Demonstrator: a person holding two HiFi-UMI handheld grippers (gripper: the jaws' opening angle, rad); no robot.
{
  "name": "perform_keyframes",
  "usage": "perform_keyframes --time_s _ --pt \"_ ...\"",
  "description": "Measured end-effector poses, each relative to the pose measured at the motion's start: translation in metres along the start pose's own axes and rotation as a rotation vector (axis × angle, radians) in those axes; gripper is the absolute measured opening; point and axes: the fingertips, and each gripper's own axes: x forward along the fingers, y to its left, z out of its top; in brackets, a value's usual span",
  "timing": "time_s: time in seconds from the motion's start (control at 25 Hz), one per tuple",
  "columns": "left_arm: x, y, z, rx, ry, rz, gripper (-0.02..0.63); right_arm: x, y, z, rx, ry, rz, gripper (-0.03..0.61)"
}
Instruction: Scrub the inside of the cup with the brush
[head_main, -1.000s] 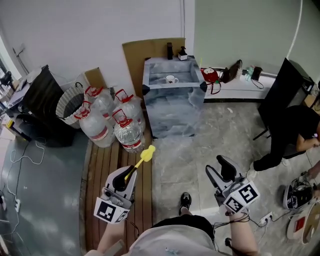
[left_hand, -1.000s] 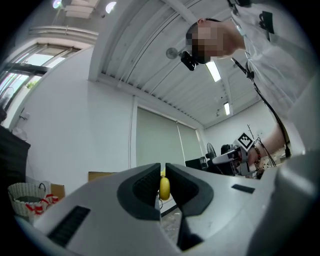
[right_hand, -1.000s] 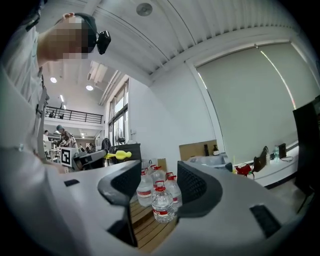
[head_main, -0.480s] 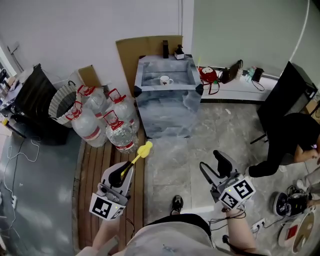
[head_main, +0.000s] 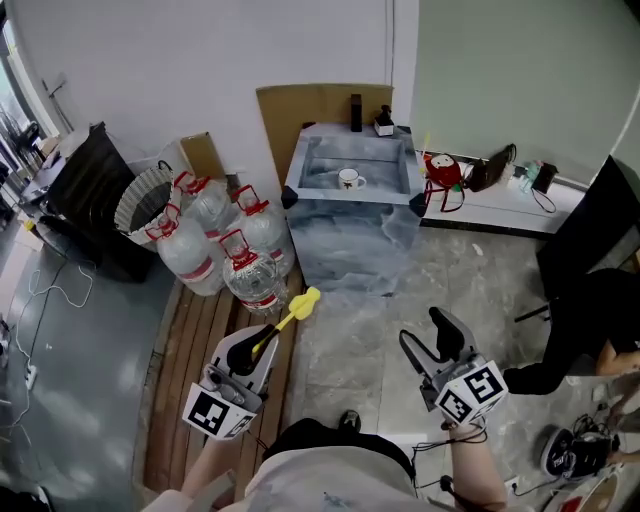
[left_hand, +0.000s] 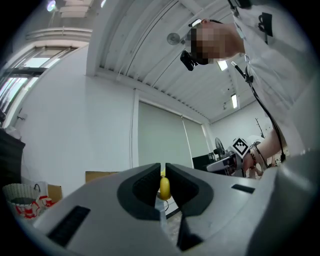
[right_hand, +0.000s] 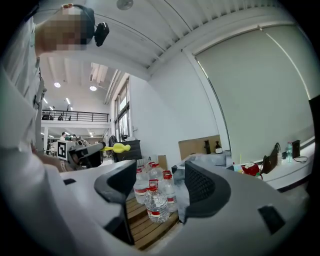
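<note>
A white cup (head_main: 348, 179) stands inside the grey marbled sink (head_main: 345, 238) across the floor, far from both grippers. My left gripper (head_main: 258, 345) is shut on the handle of a yellow brush (head_main: 297, 306), whose head points up toward the sink. In the left gripper view the yellow handle (left_hand: 164, 187) is pinched between the two jaws. My right gripper (head_main: 432, 335) hangs at the lower right with its jaws wide and opening, nothing between them. Through those jaws the right gripper view shows the brush (right_hand: 119, 147) off to the left.
Several large water bottles (head_main: 250, 270) stand on a wooden slat platform (head_main: 195, 340) left of the sink, beside a mesh basket (head_main: 143, 205). Cardboard (head_main: 300, 105) leans behind the sink. A low shelf holds a red object (head_main: 444, 172). A person in black (head_main: 590, 320) crouches at the right.
The head view has swung, so the sink and bottles sit a little further right and lower. Both grippers keep their places, the brush still in the left one.
</note>
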Motion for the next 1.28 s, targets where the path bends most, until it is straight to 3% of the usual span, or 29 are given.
perform_keyframes --time_s 0.48,1.08,1.28 --pt "0.041 0.037 -0.017 -0.01 0.025 0.007 0.034 0.035 -0.037 0.003 0.032 0.0 -0.003 0.29" --pt "0.129 0.151 -0.064 -0.022 0.002 -0.094 0.034 0.151 -0.083 0.013 0.023 0.031 -0.087 0.29" --pt "0.136 0.203 -0.085 -0.042 -0.002 -0.08 0.034 0.199 -0.096 -0.003 0.039 0.048 -0.113 0.29"
